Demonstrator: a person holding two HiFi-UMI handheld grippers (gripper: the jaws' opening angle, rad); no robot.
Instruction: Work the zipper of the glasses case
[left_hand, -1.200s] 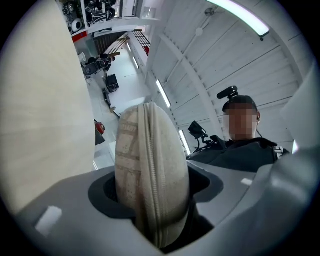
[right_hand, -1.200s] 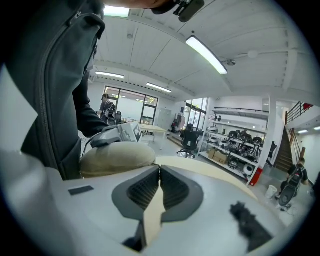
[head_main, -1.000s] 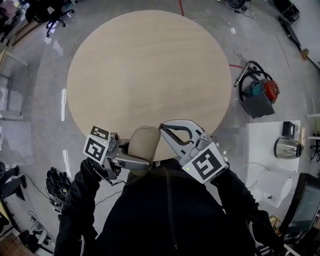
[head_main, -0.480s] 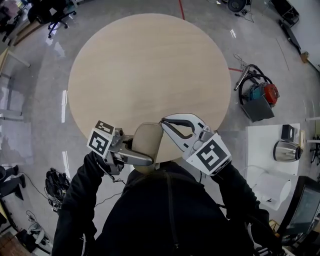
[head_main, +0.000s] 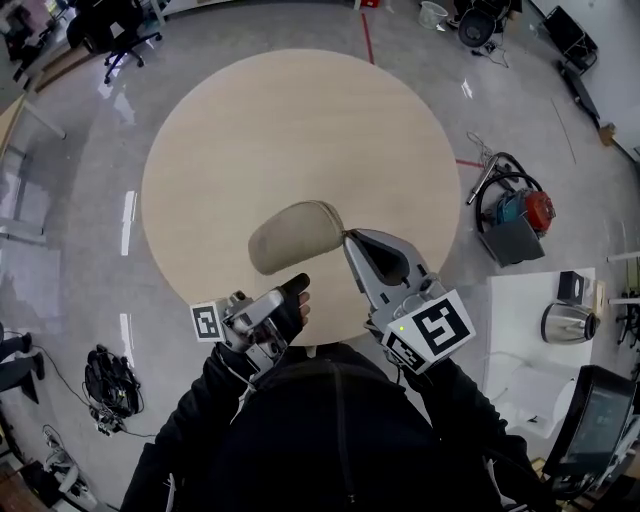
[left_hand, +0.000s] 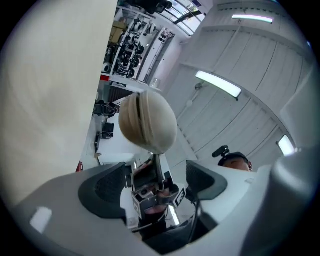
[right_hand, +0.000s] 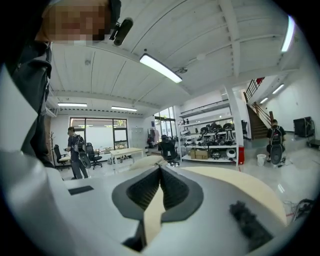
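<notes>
The beige glasses case hangs over the round wooden table, held at its right end. My right gripper is shut on the thin beige zipper pull tab there. That tab shows as a strip between the shut pads in the right gripper view, with the case just past the tips. My left gripper sits below the case, apart from it. Its jaws have just been opening and nothing is between them. In the left gripper view the case is seen end-on beyond the open jaws.
On the floor to the right lies a vacuum with its hose. A white side table with a kettle stands at the lower right. Cables lie at the lower left, and an office chair stands far left. A person stands in the distance.
The left gripper let go of the case, turned and drew back toward the body. The right gripper carried the case from the table's near edge up and out over the table.
</notes>
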